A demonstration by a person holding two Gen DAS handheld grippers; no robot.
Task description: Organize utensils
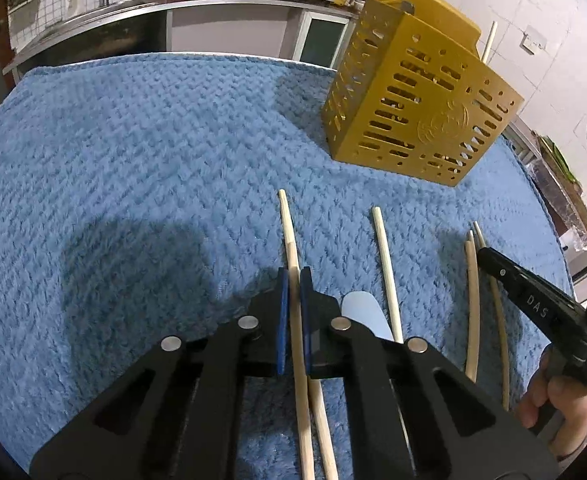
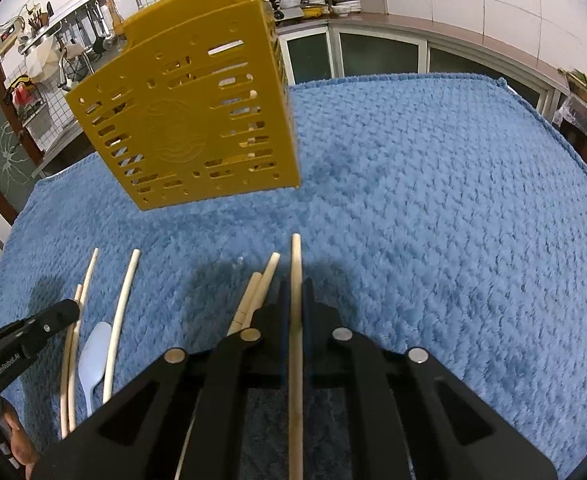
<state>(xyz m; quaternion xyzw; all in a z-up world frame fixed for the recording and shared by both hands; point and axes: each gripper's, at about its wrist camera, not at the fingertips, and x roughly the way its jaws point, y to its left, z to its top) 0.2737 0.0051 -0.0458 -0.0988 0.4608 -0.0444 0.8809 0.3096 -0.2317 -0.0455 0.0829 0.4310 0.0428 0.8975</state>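
Each hand-held gripper pinches one chopstick: the left hand-held gripper [image 1: 293, 280] holds a chopstick [image 1: 286, 216] at mid-length, and the right hand-held gripper [image 2: 295, 286] holds another chopstick [image 2: 296, 256] likewise. More sticks and a pale spoon [image 2: 93, 354] lie on the blue towel [image 2: 433, 200], near the yellow holder [image 2: 189, 120]. Expect light, stiff, smooth wood; grip near the middle so it does not pivot or slip.

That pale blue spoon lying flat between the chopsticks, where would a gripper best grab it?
Probably by the handle, from above, fingers straddling its narrow width. The blue spoon lies flat on the blue towel, its broad bowl too wide and low to pinch. Chopsticks lie close on both sides, so a straight-down approach seems safest. Both grippers already hold chopsticks.
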